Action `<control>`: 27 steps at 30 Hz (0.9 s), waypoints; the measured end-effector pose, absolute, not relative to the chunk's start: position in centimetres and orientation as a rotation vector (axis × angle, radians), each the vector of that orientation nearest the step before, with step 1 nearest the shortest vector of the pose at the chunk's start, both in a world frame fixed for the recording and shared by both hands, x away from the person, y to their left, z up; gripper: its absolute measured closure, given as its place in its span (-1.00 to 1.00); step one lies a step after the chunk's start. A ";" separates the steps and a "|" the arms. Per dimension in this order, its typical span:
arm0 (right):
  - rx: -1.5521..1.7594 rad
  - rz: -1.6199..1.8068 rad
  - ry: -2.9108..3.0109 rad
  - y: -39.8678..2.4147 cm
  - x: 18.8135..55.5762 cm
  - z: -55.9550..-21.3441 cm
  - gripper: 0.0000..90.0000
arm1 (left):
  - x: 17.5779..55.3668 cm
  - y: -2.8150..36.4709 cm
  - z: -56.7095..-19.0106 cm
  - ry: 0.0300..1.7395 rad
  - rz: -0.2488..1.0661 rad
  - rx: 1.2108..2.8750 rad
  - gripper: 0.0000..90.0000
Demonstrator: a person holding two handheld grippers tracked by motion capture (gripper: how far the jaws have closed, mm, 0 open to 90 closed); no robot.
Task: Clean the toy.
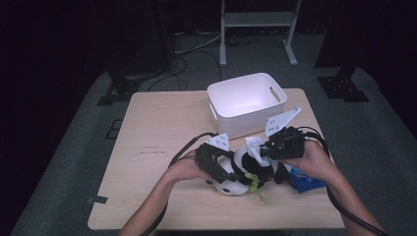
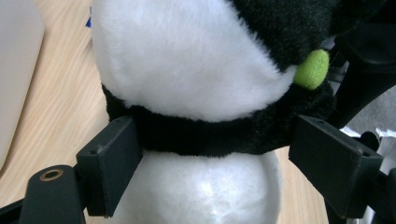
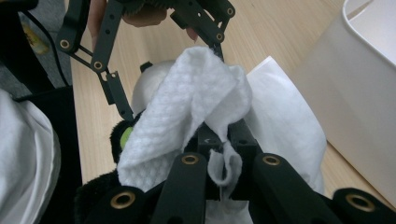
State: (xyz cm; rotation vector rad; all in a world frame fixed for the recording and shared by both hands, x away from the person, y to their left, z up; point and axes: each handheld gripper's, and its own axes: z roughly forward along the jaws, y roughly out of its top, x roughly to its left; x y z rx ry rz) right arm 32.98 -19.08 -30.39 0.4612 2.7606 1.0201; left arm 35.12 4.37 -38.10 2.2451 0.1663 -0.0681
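Panda plush [image 2: 187, 70]: no readable label; white tissue [image 3: 187, 107] unprinted.

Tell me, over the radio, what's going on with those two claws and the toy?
Left gripper open, jaws either side of the plush panda. Right gripper shut on a white wipe, over the panda. White bin behind, clear of both.

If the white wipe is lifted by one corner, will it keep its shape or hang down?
Probably it hangs limp: the white wipe already folds and droops over the right tongs that pinch it. It looks thin and embossed, so likely very light. It may drag across the plush panda rather than push it.
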 end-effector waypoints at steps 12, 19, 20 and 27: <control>0.487 1.014 2.759 -19.8 33.0 -30.7 0.91 | 35.4 4.9 -39.1 0.147 -0.004 2.267 -0.81; 0.477 0.991 2.769 -19.7 33.0 -30.7 0.91 | 35.6 4.3 -40.0 0.152 -0.008 2.283 -0.91; 0.478 0.989 2.771 -19.7 33.0 -30.7 0.91 | 35.5 4.1 -40.1 0.148 -0.009 2.290 -0.93; 0.497 0.998 2.750 -20.1 33.1 -30.8 0.90 | 35.6 4.2 -40.4 0.160 0.012 2.292 -0.33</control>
